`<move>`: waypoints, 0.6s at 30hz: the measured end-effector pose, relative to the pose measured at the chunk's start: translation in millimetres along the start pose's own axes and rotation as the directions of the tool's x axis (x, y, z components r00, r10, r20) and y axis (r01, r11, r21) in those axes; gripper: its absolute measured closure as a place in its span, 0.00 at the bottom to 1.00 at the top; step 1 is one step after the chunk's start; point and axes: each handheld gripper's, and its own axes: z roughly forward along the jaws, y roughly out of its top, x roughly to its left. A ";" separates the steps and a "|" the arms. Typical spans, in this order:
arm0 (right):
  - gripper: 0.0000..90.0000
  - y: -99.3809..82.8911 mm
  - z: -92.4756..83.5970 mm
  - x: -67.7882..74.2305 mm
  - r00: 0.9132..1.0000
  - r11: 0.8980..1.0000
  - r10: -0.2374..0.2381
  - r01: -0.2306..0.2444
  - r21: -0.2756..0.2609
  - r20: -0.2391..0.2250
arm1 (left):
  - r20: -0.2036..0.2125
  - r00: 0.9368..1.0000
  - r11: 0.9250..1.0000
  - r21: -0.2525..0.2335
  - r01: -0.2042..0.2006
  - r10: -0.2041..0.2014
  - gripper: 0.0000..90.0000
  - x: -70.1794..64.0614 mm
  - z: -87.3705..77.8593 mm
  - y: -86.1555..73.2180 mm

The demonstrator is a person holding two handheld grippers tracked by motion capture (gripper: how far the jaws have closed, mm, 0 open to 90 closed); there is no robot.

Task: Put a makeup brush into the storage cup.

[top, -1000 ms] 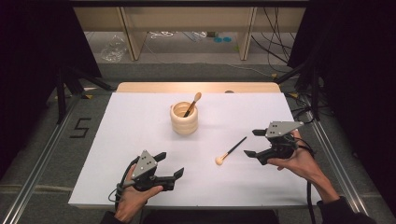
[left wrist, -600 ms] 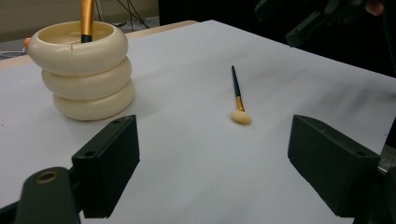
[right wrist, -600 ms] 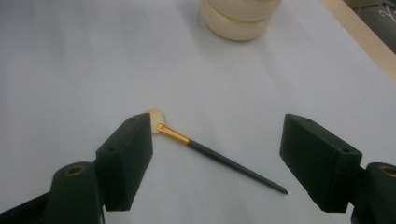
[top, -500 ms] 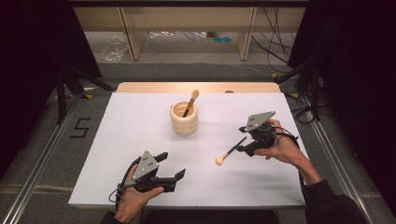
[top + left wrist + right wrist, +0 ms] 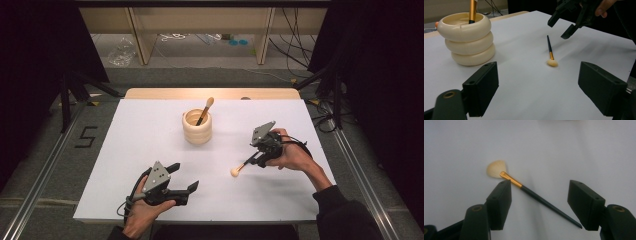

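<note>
— Progress so far? Start at the near edge.

— Nearest the person, the left hand-held gripper [image 5: 186, 189] rests low over the white desk [image 5: 125, 165] with its jaws spread wide and nothing between them. It looks like a bystander for now.

— And the right one?

— Farther in, the right hand-held gripper [image 5: 256, 159] is tipped down over the loose makeup brush [image 5: 243, 164]. Its jaws have just been closing, but they are not on the brush yet: in the right gripper view the dark handle [image 5: 544, 202] lies flat on the desk between the two pads, with a gap on either side. So the jaws are partly spread, straddling the brush, pinching nothing.

— Where does the brush lie, exactly?

— Flat on the desk, pale bristle head [image 5: 552, 63] toward the person's side, handle running away under the right jaws, well apart from the holder.

— And beyond that?

— The cream ringed holder [image 5: 197, 127] stands upright near the middle of the desk, with one brush [image 5: 205, 110] already leaning in it.

— Verdict?

— I'd judge one brush stowed, one left. The grasp is about to happen; lifting, carrying and dropping it into the holder all remain.
</note>
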 end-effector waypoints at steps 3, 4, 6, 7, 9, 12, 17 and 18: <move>0.43 3.6 6.4 -1.8 1.000 1.000 -0.010 0.011 0.019 -0.014 | 0.005 1.000 1.000 0.001 -0.010 0.010 0.19 -0.6 0.1 0.0; 0.43 4.8 7.6 -1.6 1.000 1.000 -0.012 0.012 0.026 -0.018 | 0.004 1.000 1.000 0.002 -0.002 0.002 0.18 -0.7 0.2 -0.1; 0.44 8.6 10.2 -2.7 1.000 0.999 -0.026 0.027 0.037 -0.018 | 0.004 1.000 1.000 0.004 0.003 -0.003 0.19 -0.1 0.3 -0.2; 0.44 10.3 11.0 -3.2 0.999 0.999 -0.034 0.035 0.041 -0.020 | 0.004 1.000 1.000 0.003 0.006 -0.006 0.18 0.0 0.3 -0.3; 0.45 12.3 13.2 -4.4 0.999 0.998 -0.033 0.035 0.052 -0.039 | 0.004 1.000 1.000 0.000 0.006 -0.006 0.19 0.1 0.0 -0.2; 0.46 13.6 18.2 -6.4 0.998 0.995 -0.046 0.050 0.088 -0.045 | 0.005 1.000 1.000 0.000 0.006 -0.006 0.19 -0.2 0.0 0.0; 0.49 16.0 24.6 -10.2 0.996 0.989 -0.062 0.070 0.130 -0.063 | 0.005 1.000 1.000 -0.001 0.012 -0.012 0.19 0.1 0.2 -0.1; 0.49 16.1 25.7 -10.7 0.996 0.987 -0.063 0.071 0.144 -0.061 | 0.007 1.000 1.000 -0.004 0.010 -0.010 0.19 0.4 0.1 0.0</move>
